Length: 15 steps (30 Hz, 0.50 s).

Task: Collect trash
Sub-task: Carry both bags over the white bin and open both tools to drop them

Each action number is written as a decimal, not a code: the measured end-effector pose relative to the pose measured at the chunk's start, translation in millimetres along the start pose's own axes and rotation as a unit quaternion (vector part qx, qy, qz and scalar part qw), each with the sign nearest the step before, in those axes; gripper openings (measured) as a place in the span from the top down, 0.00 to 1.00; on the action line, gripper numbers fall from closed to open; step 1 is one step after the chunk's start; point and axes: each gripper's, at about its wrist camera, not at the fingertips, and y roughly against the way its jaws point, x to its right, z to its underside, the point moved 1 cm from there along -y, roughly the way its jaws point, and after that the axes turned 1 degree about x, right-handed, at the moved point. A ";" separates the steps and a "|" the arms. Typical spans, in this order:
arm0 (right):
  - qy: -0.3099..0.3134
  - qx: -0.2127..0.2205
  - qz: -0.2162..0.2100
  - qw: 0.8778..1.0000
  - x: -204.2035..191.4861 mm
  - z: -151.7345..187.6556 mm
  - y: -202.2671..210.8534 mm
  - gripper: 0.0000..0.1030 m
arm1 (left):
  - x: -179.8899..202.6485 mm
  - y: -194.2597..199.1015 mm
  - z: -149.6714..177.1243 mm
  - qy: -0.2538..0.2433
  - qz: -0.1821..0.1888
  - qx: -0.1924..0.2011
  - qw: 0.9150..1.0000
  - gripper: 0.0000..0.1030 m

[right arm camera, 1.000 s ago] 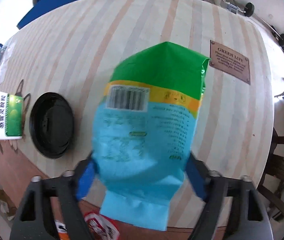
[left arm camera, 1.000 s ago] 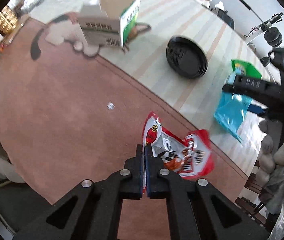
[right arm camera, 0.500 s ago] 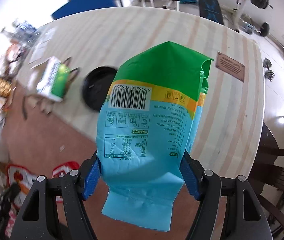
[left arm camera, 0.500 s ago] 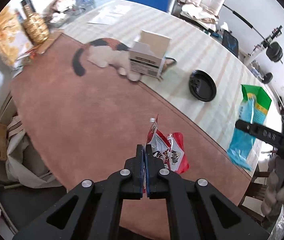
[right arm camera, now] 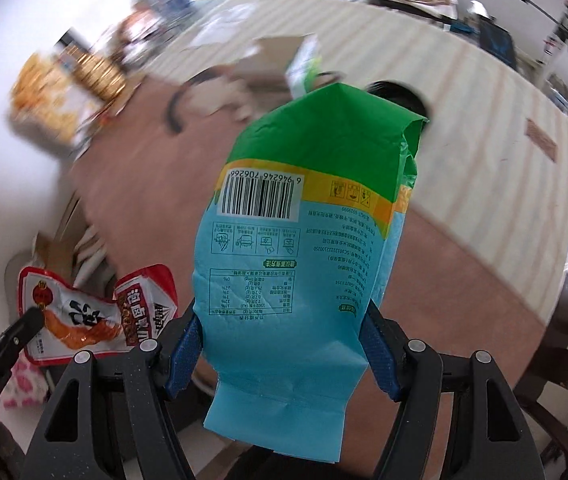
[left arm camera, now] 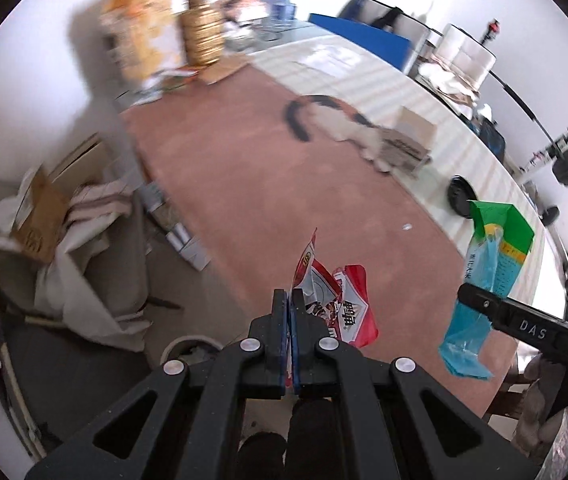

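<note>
My left gripper (left arm camera: 291, 300) is shut on a red and white snack wrapper (left arm camera: 334, 306) and holds it in the air past the table's near edge. The wrapper also shows in the right wrist view (right arm camera: 95, 316). My right gripper (right arm camera: 284, 344) is shut on a blue and green snack bag (right arm camera: 308, 248), held upright in the air. The bag also shows in the left wrist view (left arm camera: 488, 264), to the right of the wrapper.
A round table with a brown mat (left arm camera: 284, 184) and striped cloth (left arm camera: 364, 76) carries an open carton (left arm camera: 408, 140), a black lid (left arm camera: 462, 200) and a cat-shaped mat (left arm camera: 324, 116). Cardboard and paper (left arm camera: 55, 216) lie on the floor at left, with a round bin rim (left arm camera: 187, 346) below.
Both grippers have lifted and pulled back from the table with their packets. The views now take in the floor and the clutter at left.
</note>
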 end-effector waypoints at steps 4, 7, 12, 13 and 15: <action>0.040 -0.019 -0.012 0.999 -60.2 41.3 -15.2 0.29 | -52.0 11.3 33.9 0.026 -0.009 0.001 1.000 1.00; 0.066 -0.037 -0.018 0.997 -101.5 75.8 -32.9 0.29 | -92.2 10.0 62.8 0.051 -0.014 -0.009 0.999 1.00; 0.114 -0.083 -0.019 0.990 -154.4 130.3 -81.7 0.29 | -152.6 -18.9 110.5 0.109 -0.022 -0.044 0.993 1.00; 0.120 -0.089 -0.018 0.989 -159.7 136.2 -90.1 0.29 | -166.3 -28.6 122.8 0.124 -0.024 -0.053 0.991 1.00; 0.143 -0.114 -0.015 0.983 -176.2 159.7 -119.2 0.29 | -187.1 -44.9 141.2 0.148 -0.022 -0.070 0.986 1.00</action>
